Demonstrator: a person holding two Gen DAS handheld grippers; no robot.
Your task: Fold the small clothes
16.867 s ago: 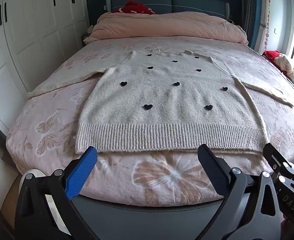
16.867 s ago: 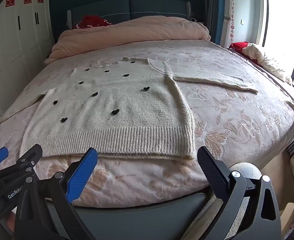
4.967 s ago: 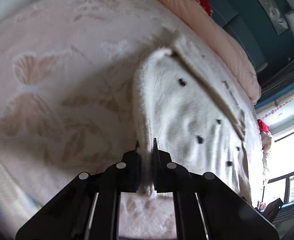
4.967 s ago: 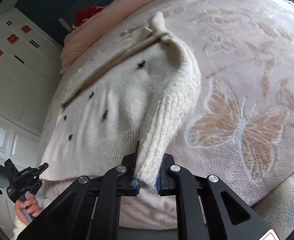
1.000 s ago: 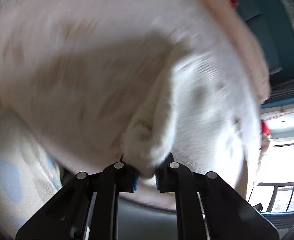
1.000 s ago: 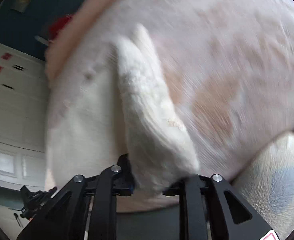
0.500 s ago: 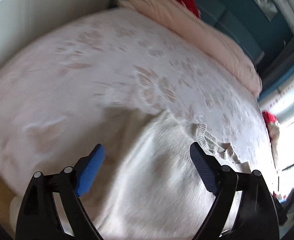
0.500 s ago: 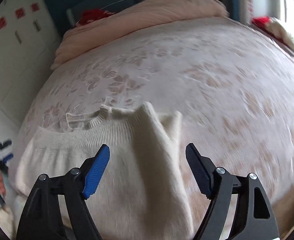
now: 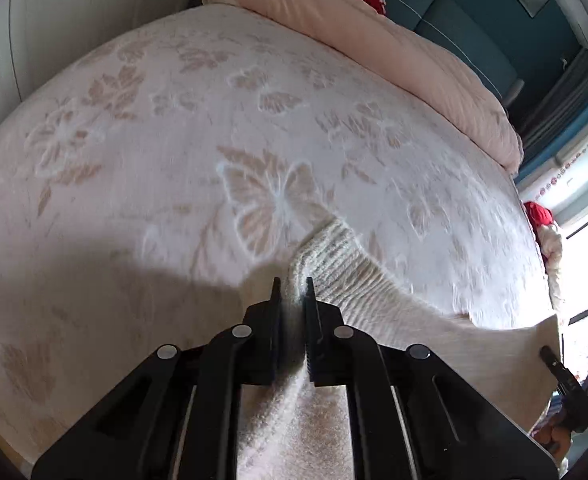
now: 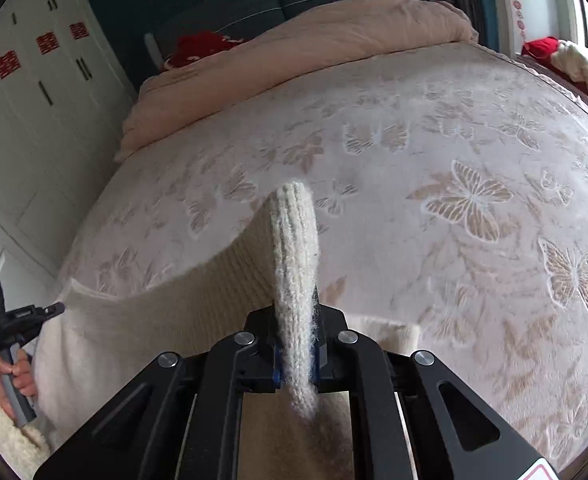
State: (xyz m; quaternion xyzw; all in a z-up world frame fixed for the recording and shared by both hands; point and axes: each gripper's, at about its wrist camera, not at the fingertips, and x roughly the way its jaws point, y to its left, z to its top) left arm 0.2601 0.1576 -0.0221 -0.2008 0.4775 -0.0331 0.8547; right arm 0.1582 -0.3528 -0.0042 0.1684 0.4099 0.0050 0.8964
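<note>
A cream knitted sweater point(image 9: 394, 312) hangs stretched between both grippers above the near part of the bed. My left gripper point(image 9: 292, 292) is shut on one ribbed corner of it. My right gripper point(image 10: 296, 312) is shut on the other ribbed corner, which sticks up past the jaws point(image 10: 294, 240). The sweater's plain side point(image 10: 154, 320) faces the cameras; its black hearts are hidden. The left gripper also shows at the left edge of the right wrist view point(image 10: 10, 320).
The bed point(image 9: 174, 140) has a pale pink cover with butterfly patterns. A folded pink duvet point(image 10: 314, 48) and a red cushion point(image 10: 198, 52) lie at the headboard. White wardrobes point(image 10: 34, 100) stand on the left; red and white clothes point(image 10: 566, 56) lie by the window.
Half a second ago both grippers were open above the sweater lying on the bed. Now both are shut on its ribbed corners and hold it lifted off the bed.
</note>
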